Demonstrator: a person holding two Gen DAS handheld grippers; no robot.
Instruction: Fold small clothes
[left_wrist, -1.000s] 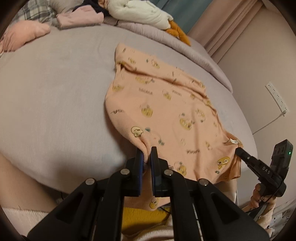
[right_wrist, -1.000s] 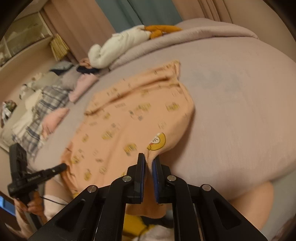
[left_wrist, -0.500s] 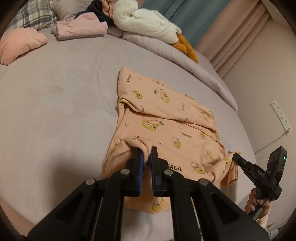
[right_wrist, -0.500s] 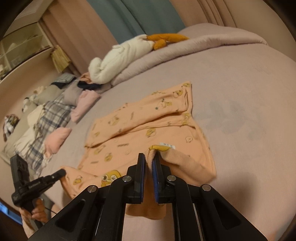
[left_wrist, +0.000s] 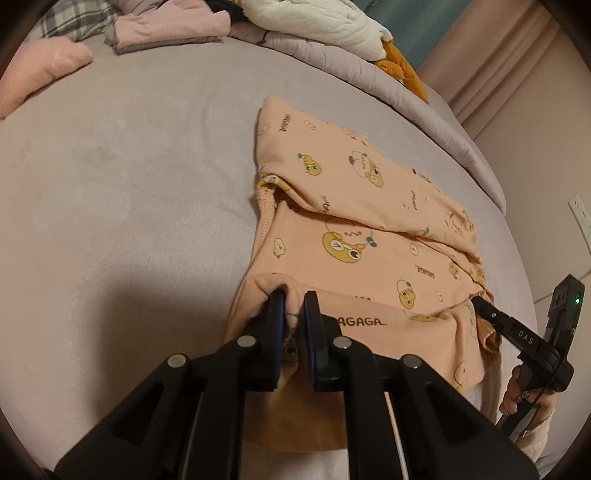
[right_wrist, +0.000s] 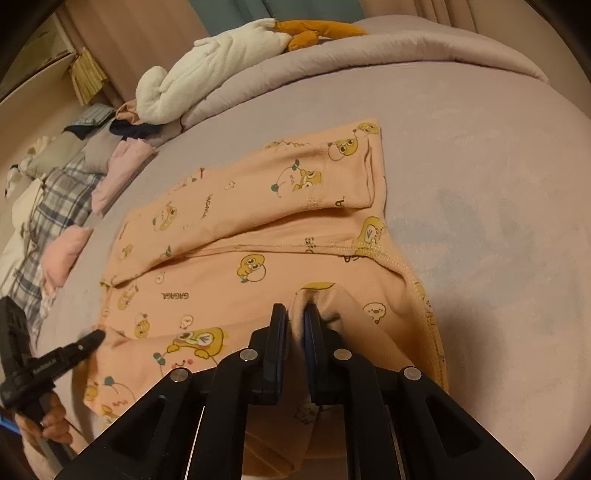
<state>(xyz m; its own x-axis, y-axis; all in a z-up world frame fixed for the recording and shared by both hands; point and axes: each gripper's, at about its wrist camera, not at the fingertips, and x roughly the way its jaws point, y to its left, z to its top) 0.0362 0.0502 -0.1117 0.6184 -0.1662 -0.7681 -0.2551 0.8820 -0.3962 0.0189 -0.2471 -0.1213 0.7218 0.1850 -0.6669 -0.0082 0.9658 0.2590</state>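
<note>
A: In the left wrist view, what is the left gripper (left_wrist: 294, 302) doing?

B: It is pinching a raised fold of the peach cotton garment printed with yellow cartoon ducks (left_wrist: 362, 236), which is lying on the grey-lilac bedspread (left_wrist: 129, 184). The right gripper (left_wrist: 480, 304) is biting the garment's opposite near corner. A white plush toy with orange feet (left_wrist: 332, 22) is resting by the pillows.

A: And in the right wrist view?

B: The right gripper (right_wrist: 295, 317) is clamping a bunched hem of the garment (right_wrist: 258, 229); the left gripper (right_wrist: 96, 336) is touching the far corner. Plaid cloth (right_wrist: 48, 206) is lying at the bed's edge.
</note>
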